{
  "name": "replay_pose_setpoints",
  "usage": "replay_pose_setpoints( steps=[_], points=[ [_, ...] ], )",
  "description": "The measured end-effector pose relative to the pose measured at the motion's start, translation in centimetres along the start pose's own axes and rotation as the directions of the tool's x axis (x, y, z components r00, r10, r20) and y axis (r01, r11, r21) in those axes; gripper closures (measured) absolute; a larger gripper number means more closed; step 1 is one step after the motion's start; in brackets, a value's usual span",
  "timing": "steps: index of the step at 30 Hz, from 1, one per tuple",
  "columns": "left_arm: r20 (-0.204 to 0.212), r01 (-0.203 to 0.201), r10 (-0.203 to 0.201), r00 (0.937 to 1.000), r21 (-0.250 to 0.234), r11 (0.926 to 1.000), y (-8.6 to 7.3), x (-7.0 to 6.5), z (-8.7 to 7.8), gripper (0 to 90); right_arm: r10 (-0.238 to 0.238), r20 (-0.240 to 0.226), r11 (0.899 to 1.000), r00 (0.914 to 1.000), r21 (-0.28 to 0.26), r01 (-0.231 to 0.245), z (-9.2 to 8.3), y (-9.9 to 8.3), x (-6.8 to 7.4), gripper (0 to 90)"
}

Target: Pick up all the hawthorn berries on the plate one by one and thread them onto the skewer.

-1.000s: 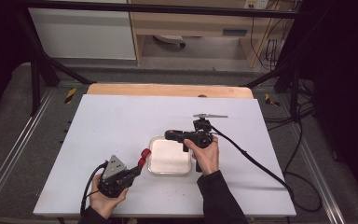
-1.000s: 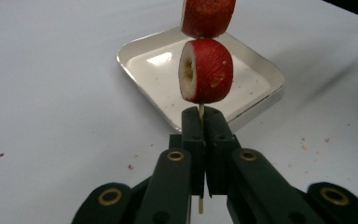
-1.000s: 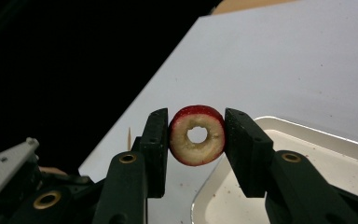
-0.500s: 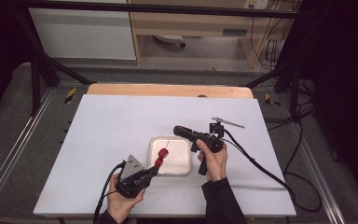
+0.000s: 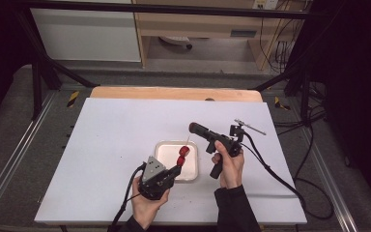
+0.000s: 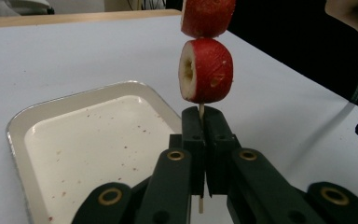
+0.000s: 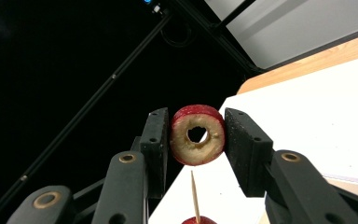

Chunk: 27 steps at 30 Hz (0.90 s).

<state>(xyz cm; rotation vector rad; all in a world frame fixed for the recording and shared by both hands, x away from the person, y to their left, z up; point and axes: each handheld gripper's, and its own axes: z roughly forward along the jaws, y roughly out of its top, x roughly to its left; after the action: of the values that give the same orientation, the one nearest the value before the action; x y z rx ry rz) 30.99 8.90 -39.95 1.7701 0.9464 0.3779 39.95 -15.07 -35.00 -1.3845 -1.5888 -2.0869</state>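
The left gripper (image 5: 174,170) was held low at lower centre, jaws clamped together; the right gripper (image 5: 193,127) was raised at centre right, jaws partly closed.

No lettering, label or number is legible — anywhere.

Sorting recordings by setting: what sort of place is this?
Probably a lab recording bench, not a kitchen: a white tabletop inside a black metal frame, loose cables on the grey floor, and a small white metal tray.
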Motion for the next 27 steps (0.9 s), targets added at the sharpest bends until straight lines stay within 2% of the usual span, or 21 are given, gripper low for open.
replay_pose_setpoints(
  steps=[4,9,17,20,27],
  points=[
    [0.02,0.001,-0.001,0.9998,-0.027,0.9996,-0.25,-0.92,0.35,88.0,0.005,-0.012,1.0,0.9999,-0.007,-0.005,-0.26,0.16,0.1,61.8],
    [0.043,0.029,-0.027,0.9987,-0.044,0.9986,-0.32,-1.23,0.68,88.1,0.014,-0.026,1.0,0.9996,-0.02,-0.015,-0.55,0.27,0.32,61.7],
    [0.045,0.048,-0.045,0.998,-0.065,0.9968,-0.13,-0.95,0.49,88.1,0.016,-0.032,1.0,0.9994,-0.018,-0.016,-0.37,0.04,0.25,61.8],
    [0.049,0.062,-0.059,0.997,-0.058,0.9964,-0.05,-0.71,0.47,88.1,0.016,-0.035,1.0,0.9993,-0.014,-0.017,-0.22,-0.17,0.18,61.8],
    [0.051,0.064,-0.061,0.9968,-0.051,0.9967,-0.09,-0.73,0.65,88.1,0.015,-0.037,1.0,0.9992,-0.012,-0.015,-0.15,-0.28,0.15,61.8]
  ],
)
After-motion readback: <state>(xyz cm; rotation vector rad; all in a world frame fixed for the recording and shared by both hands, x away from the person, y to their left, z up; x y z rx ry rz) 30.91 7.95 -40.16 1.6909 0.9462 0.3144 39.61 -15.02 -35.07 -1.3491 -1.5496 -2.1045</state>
